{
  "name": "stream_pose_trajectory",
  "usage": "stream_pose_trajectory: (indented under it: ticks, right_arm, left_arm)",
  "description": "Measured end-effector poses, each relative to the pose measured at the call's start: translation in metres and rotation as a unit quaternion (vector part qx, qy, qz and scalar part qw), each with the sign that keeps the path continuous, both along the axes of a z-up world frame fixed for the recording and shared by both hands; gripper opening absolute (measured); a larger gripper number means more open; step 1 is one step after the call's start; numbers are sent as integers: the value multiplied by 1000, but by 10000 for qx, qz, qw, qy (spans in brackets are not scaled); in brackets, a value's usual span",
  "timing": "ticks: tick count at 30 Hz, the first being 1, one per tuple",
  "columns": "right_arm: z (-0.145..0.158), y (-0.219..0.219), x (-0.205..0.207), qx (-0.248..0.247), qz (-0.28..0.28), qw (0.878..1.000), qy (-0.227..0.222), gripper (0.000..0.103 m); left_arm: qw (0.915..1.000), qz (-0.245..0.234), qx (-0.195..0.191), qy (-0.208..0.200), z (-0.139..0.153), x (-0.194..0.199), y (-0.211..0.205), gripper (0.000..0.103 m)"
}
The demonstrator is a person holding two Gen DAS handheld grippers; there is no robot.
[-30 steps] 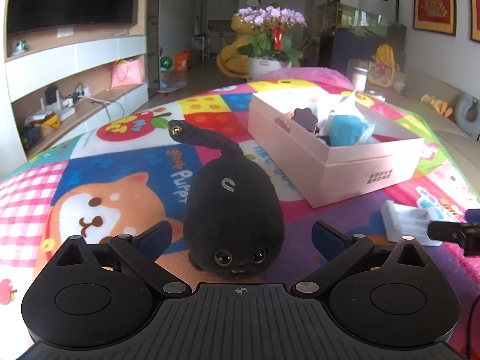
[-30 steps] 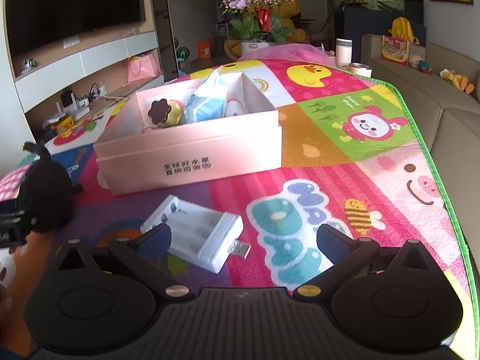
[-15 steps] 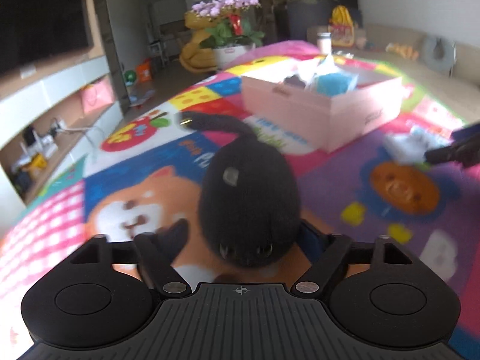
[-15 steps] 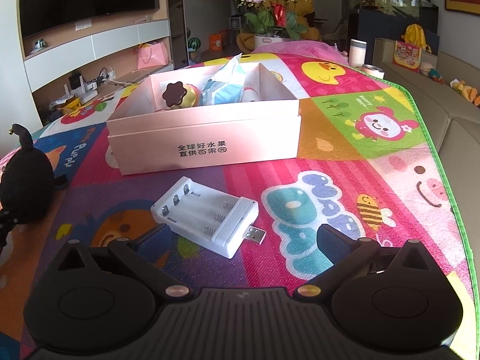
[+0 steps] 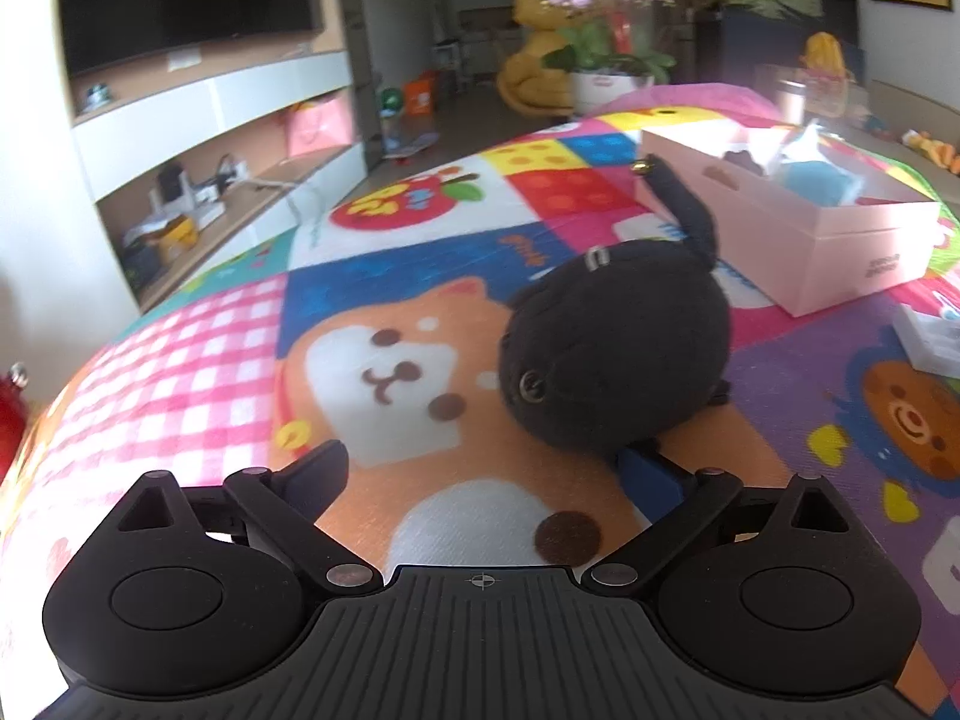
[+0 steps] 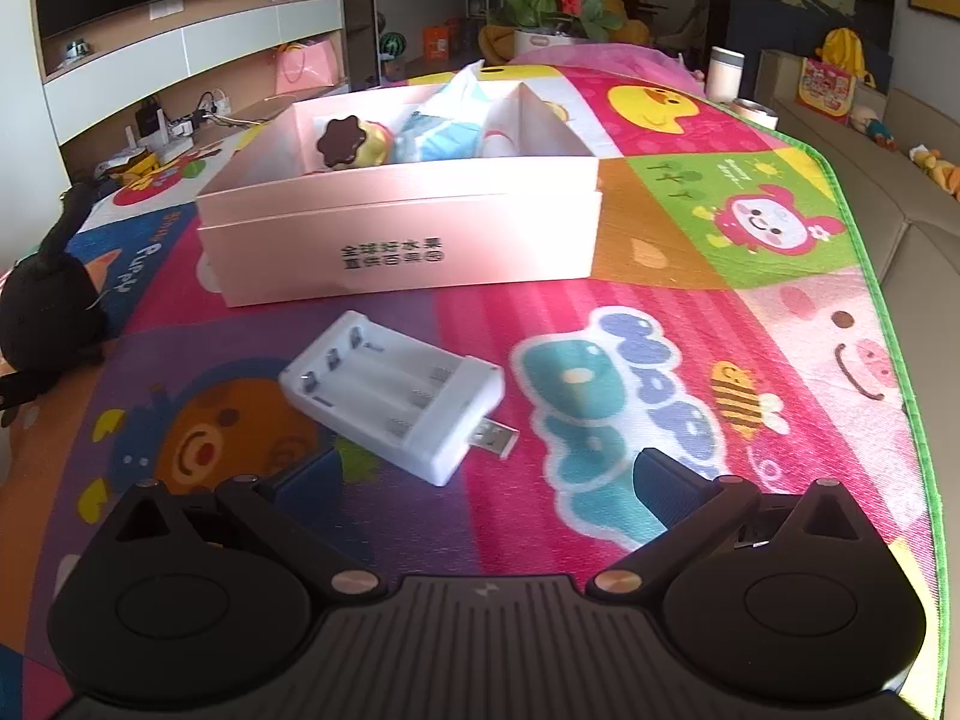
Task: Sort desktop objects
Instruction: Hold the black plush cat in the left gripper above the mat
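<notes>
**Left grasp off-centre on plush; right lined up on charger**

Left gripper: jaws apart, nothing held. Plush sits tipped on the mat, off to the right of the gap, resting against or on the right finger; left finger has only mat in front of it. Closing now would likely pinch an edge or push it aside.

Fix, as I judge it:
- shift the left gripper right until the plush body sits mid-gap, then push forward so the fingers straddle its widest part
- grab the body, not the tail; soft fabric compresses, so close fully before lifting
- lift straight up, then carry to the box, which sits far right of the plush

Right gripper: jaws apart, empty. Charger lies flat on the mat just ahead, near the box's front wall, skewed, USB plug pointing right. Rotate the wrist to square the fingers across its short sides; stay off the plug. Hard smooth plastic, may slip.

Box already holds a few items in its left compartment; right one looks free.
</notes>
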State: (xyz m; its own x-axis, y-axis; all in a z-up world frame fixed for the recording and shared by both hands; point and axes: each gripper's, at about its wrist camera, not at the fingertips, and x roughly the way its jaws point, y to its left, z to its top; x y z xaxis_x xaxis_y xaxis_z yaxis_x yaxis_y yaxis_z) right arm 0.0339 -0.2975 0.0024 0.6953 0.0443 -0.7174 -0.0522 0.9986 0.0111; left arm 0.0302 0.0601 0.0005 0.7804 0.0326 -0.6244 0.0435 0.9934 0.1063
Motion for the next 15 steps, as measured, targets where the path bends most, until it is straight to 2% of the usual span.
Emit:
stream_pose_trajectory:
  ticks: [2, 5, 10, 15]
  right_arm:
    - [0, -7, 1, -5, -95, 10000, 21, 103]
    - [-3, -18, 4, 327, -188, 9992, 135, 103]
    - [-3, -14, 4, 254, -249, 9993, 79, 103]
    - [-3, -16, 4, 315, -281, 9991, 75, 103]
  left_arm:
    - [9999, 119, -91, 86, -1, -2, 2, 100]
    - [9982, 160, -522, 248, -1, -6, 2, 102]
    - [9974, -70, -675, 227, -2, -12, -20, 103]
    - [9965, 233, -771, 210, -2, 6, -35, 103]
